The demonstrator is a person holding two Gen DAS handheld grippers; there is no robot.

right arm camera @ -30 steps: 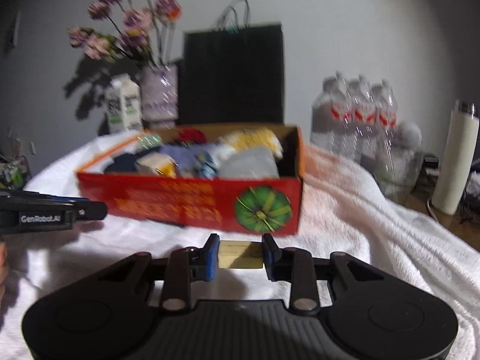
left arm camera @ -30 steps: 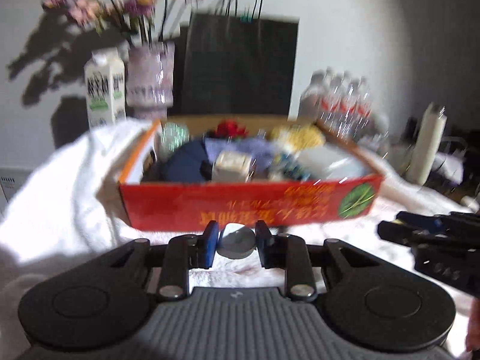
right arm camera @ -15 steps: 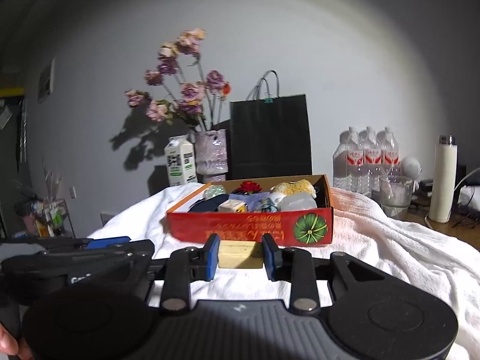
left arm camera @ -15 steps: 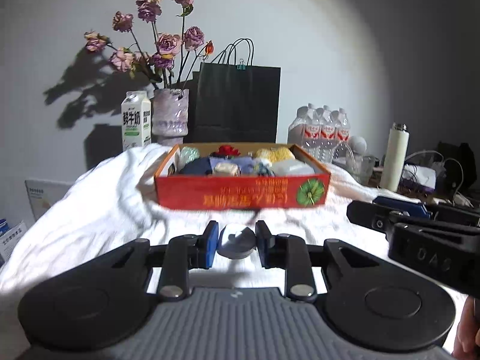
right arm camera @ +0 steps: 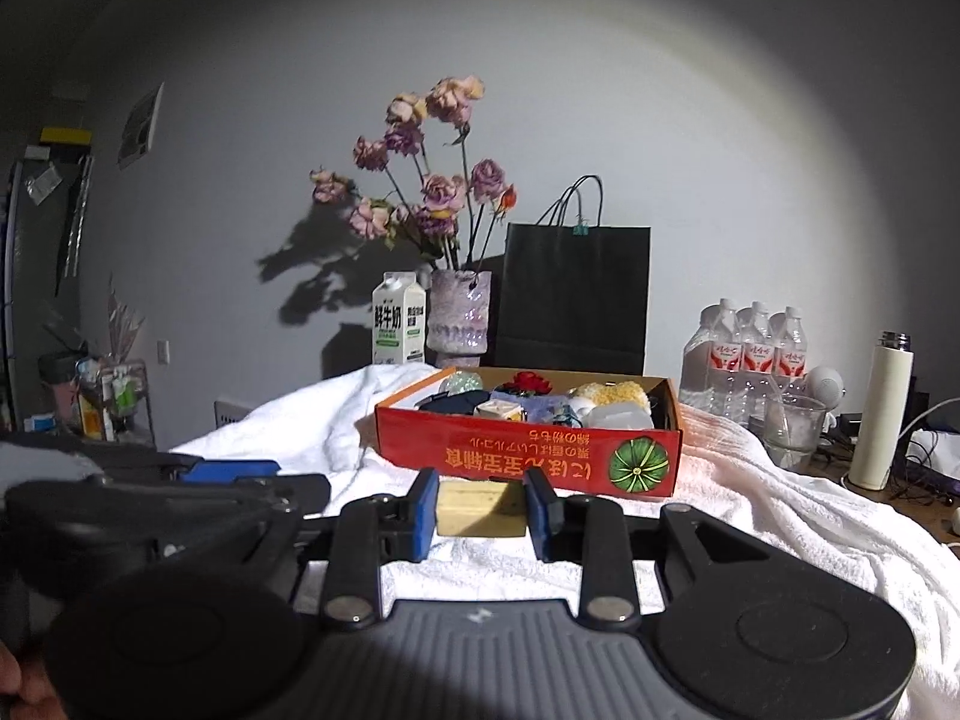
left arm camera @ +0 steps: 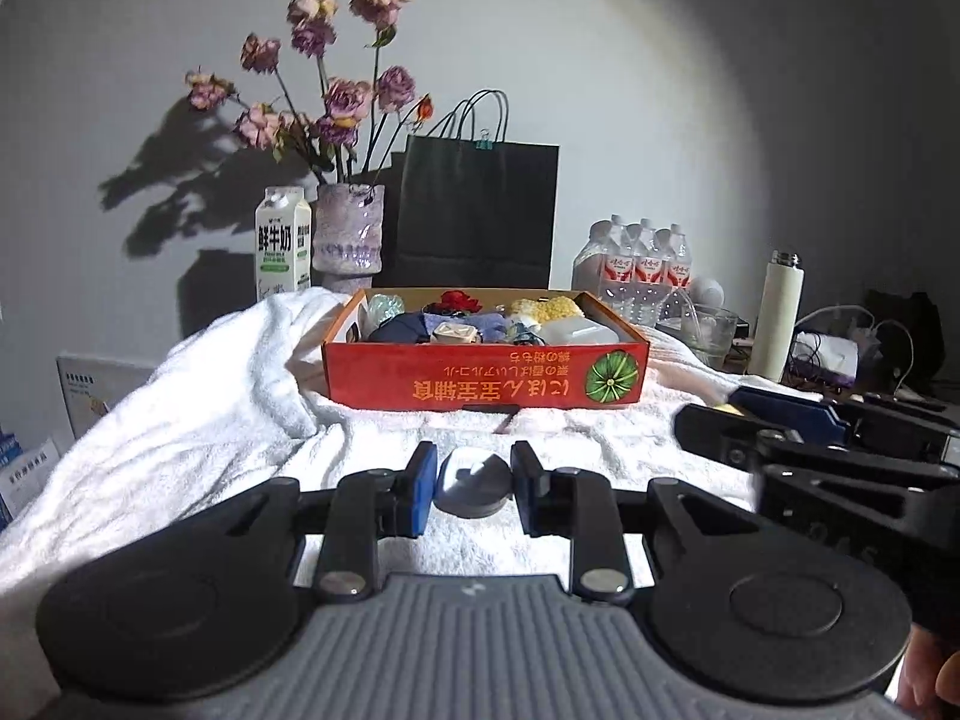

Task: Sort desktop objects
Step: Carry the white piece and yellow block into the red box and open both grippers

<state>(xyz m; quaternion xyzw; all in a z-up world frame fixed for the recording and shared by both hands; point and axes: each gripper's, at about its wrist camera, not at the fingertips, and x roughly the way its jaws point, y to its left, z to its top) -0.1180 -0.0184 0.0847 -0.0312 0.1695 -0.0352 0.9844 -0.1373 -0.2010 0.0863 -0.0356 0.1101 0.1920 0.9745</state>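
My left gripper (left arm camera: 473,485) is shut on a small grey round disc (left arm camera: 474,481), held above the white towel. My right gripper (right arm camera: 482,509) is shut on a pale yellow wooden block (right arm camera: 480,510). A red cardboard box (left arm camera: 486,379) sits on the towel ahead, holding several small items: a red flower, yellow fluffy things, blue cloth, a white case. It also shows in the right wrist view (right arm camera: 528,462). The right gripper's body (left arm camera: 840,468) shows at the right of the left wrist view; the left gripper's body (right arm camera: 150,498) shows at the left of the right wrist view.
Behind the box stand a milk carton (left arm camera: 282,246), a vase of dried roses (left arm camera: 349,234) and a black paper bag (left arm camera: 477,210). To the right are water bottles (left arm camera: 642,264), a glass (left arm camera: 711,327), a white flask (left arm camera: 777,315) and cables. A white towel (left arm camera: 198,396) covers the table.
Both grippers have drawn back from the red box and risen, each keeping hold of its object. The box now looks smaller and farther away.
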